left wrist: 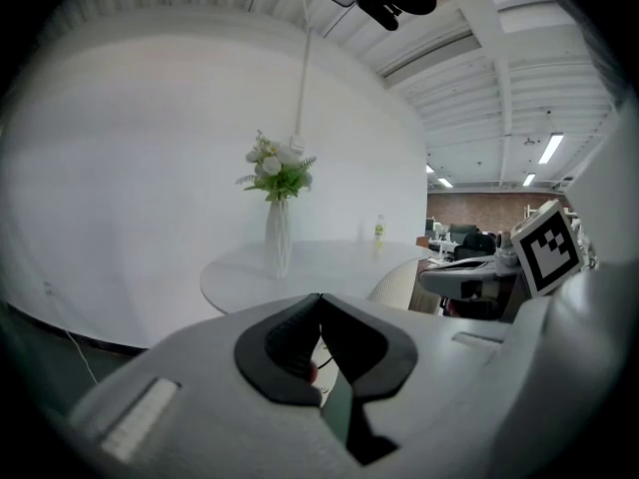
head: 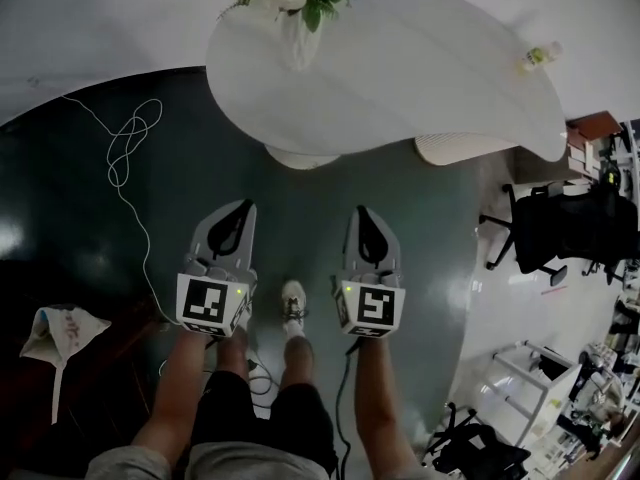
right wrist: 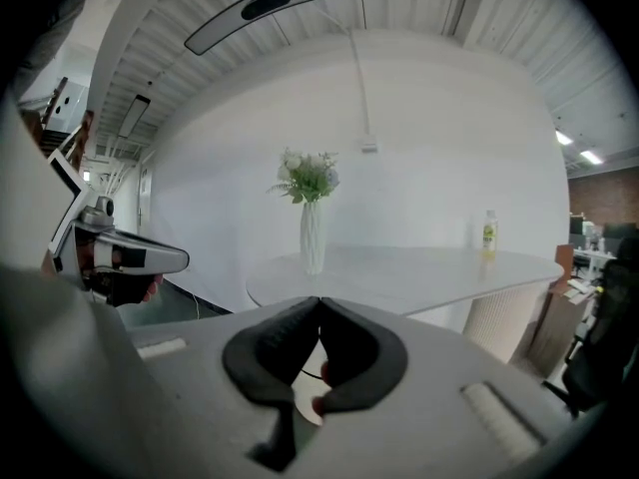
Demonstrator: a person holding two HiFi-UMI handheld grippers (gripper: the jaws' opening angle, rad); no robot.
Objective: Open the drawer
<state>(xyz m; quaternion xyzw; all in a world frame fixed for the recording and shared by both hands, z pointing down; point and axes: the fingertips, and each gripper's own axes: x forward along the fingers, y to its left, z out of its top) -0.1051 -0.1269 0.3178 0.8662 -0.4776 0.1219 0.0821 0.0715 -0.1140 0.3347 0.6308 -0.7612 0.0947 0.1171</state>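
No drawer shows in any view. In the head view my left gripper (head: 241, 208) and right gripper (head: 362, 212) are held side by side over the dark floor, pointing toward a white table (head: 420, 78). Both are shut with nothing between their tips. In the left gripper view the dark pads (left wrist: 290, 342) meet at the tip of the left gripper (left wrist: 319, 298), and the right gripper (left wrist: 477, 278) shows at the right. The right gripper (right wrist: 319, 303) is shut in its own view as well, with the left gripper (right wrist: 135, 257) at the left edge.
On the table stand a white vase of flowers (head: 298, 23) and a small bottle (head: 538, 56). A white cable (head: 125, 153) loops across the floor at left, near a cloth bag (head: 58, 333). A black office chair (head: 555, 230) and desks stand at right. The person's shoe (head: 293, 306) is below the grippers.
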